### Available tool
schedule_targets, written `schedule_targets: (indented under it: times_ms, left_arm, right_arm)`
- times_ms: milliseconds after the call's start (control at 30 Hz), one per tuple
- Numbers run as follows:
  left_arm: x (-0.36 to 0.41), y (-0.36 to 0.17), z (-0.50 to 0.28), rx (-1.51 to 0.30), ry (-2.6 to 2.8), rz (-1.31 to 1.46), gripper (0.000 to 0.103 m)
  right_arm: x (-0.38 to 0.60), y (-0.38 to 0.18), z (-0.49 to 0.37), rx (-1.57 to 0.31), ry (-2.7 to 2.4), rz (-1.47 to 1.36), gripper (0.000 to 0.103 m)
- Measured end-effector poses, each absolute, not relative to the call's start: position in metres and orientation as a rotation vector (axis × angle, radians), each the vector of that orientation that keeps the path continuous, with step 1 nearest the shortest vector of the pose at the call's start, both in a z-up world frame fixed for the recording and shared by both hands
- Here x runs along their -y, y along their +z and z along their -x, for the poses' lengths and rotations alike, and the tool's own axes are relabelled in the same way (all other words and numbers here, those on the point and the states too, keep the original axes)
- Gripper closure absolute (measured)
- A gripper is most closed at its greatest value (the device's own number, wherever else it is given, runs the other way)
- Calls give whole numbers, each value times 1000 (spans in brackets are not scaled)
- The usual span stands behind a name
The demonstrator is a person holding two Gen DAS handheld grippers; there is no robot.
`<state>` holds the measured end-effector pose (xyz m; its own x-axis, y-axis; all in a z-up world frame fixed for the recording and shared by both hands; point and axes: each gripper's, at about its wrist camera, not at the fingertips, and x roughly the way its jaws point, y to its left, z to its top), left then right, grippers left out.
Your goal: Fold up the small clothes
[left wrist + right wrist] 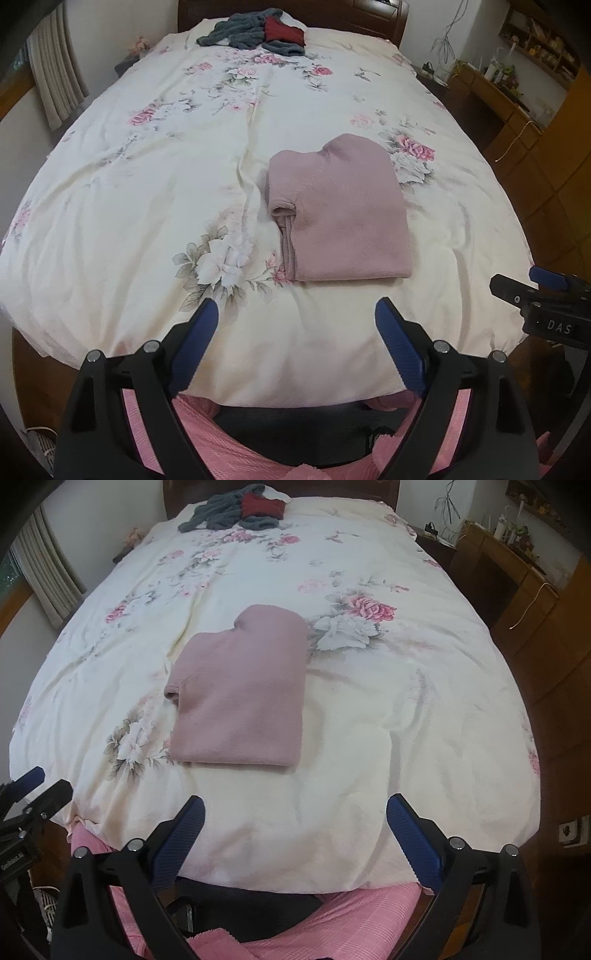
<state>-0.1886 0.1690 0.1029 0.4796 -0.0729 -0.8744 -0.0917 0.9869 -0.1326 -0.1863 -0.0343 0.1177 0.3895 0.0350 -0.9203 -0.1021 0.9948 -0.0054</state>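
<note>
A dusty-pink knit garment (343, 214) (243, 698) lies folded into a neat rectangle on the floral bedspread (147, 184) (388, 701), near the foot of the bed. My left gripper (297, 314) hovers open above the bed's near edge, short of the garment, with nothing between its blue pads. My right gripper (295, 808) is likewise open and empty, pulled back from the fold. In the left wrist view the right gripper (532, 288) shows at the right edge; in the right wrist view the left gripper (33, 786) shows at the left edge.
A heap of grey and dark red clothes (258, 31) (240, 513) lies by the headboard. Curtains (55, 81) hang on the left; a wooden desk and shelves (517, 92) stand on the right. Pink fabric (332, 915) hangs below the bed's foot.
</note>
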Motion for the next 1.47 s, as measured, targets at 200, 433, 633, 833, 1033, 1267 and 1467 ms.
schedule_targets:
  times_ms: [200, 433, 633, 833, 1033, 1267, 1467]
  left_arm:
    - [-165, 107, 191, -1054, 22, 142, 17]
    - [-157, 108, 187, -1053, 21, 113, 17]
    - [-152, 108, 185, -1056, 20, 103, 17]
    - [-148, 107, 184, -1057, 21, 90, 17]
    - [-148, 107, 183, -1059, 20, 92, 16]
    - [-146, 106, 182, -1056, 16, 93, 16]
    - [-142, 105, 180, -1059, 17, 91, 16]
  right_arm:
    - [38, 122, 187, -1159, 94, 59, 4]
    - [39, 126, 185, -1153, 94, 60, 4]
    - [43, 127, 183, -1144, 95, 60, 4]
    - [45, 130, 180, -1099, 66, 92, 4]
    - [49, 129, 178, -1090, 58, 91, 4]
    - [52, 123, 177, -1122, 65, 65, 4]
    - [51, 120, 178, -1131, 55, 67, 4]
